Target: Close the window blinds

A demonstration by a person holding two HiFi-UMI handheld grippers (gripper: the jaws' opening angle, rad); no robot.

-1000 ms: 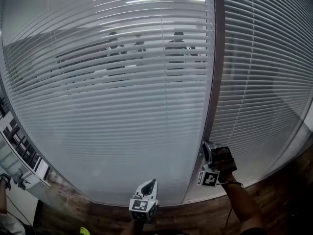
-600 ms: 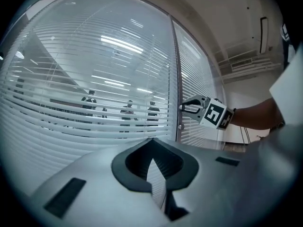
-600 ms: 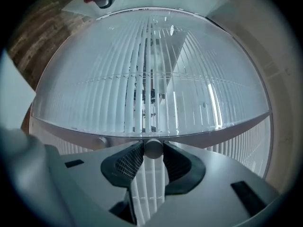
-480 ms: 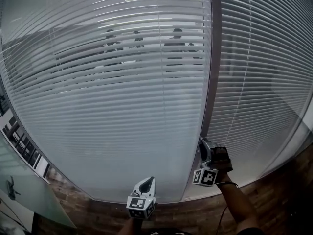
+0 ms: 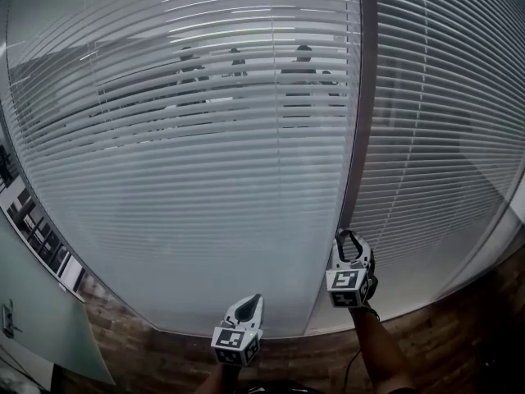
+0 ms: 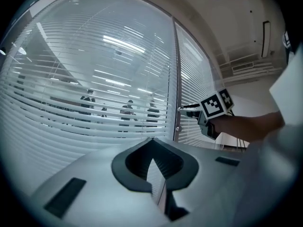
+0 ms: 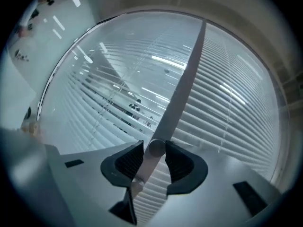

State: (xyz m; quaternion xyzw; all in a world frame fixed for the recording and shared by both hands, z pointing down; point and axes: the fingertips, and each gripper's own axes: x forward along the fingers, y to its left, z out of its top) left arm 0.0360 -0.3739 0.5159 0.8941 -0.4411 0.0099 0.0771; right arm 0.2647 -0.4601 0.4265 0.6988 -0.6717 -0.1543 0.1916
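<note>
In the head view, the window blinds (image 5: 205, 179) fill the far wall in two panes, split by a dark upright mullion (image 5: 361, 97). The left pane's slats stand partly open, and standing people (image 5: 299, 68) show through them. The right pane's slats look more nearly closed. The left gripper (image 5: 248, 306) hangs low and near, well apart from the glass. The right gripper (image 5: 350, 238) is to its right and farther in, reaching up to the foot of the mullion above a wooden floor (image 5: 459, 327).

In the left gripper view, the left gripper's jaws are pressed together with nothing between them. Beyond them, the right gripper's tips meet the mullion.

In the right gripper view, the jaws are clenched from both sides on a small round knob (image 7: 156, 148) mounted on the mullion, with slats to the left and right.
</note>
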